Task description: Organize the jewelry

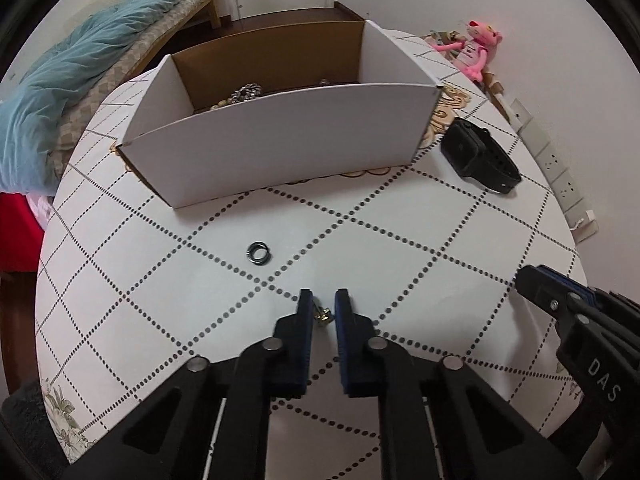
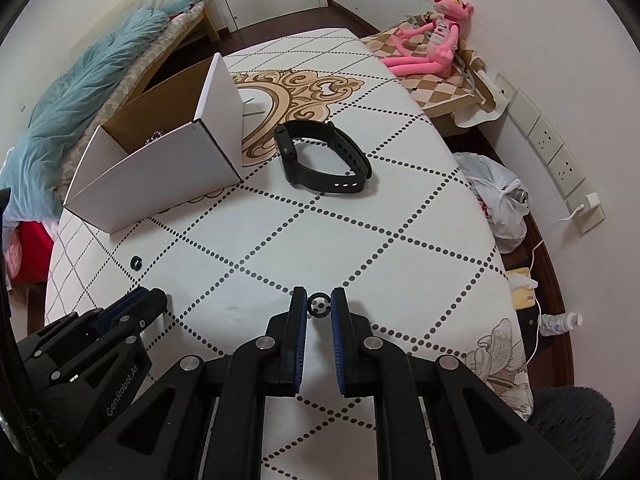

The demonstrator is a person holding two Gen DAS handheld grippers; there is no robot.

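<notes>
A white cardboard box stands at the table's far side with several pieces of jewelry inside; it also shows in the right wrist view. My left gripper is shut on a small gold earring just above the tablecloth. My right gripper is shut on a dark ring. A second dark ring lies on the cloth ahead of the left gripper, seen too in the right wrist view. A black smartwatch lies right of the box, also in the right wrist view.
The table has a white cloth with dotted diamonds. A pink plush toy sits at the far right by the wall. A bed with a blue blanket is on the left. A plastic bag lies off the table's right edge.
</notes>
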